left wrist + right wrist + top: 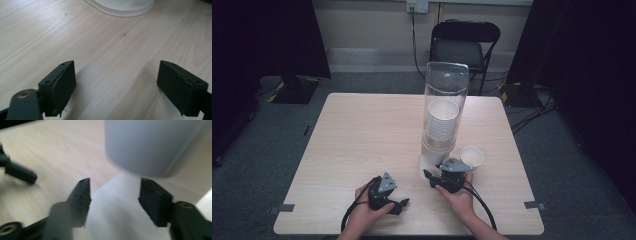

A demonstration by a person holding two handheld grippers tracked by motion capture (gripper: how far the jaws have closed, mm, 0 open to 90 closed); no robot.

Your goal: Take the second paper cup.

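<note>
A clear cup dispenser (445, 90) stands at the middle of the table (362, 130) with a stack of white paper cups (442, 117) inside. Its white foot (424, 169) lies in front of it. One loose white cup (471, 158) stands upright just right of the dispenser. My right gripper (430, 178) is at the foot, beside the loose cup. In the right gripper view its jaws (113, 195) stand apart over the white foot (112, 220), and the lowest cup's bottom (150, 145) hangs just beyond the tips. My left gripper (402, 204) rests near the front edge, open and empty (116, 85).
The dispenser's foot (122, 7) lies ahead of the left jaws. A black chair (464, 45) stands behind the table, with cables on the floor at the right. Dark curtains hang at both sides. Bare wood stretches over the table's left half.
</note>
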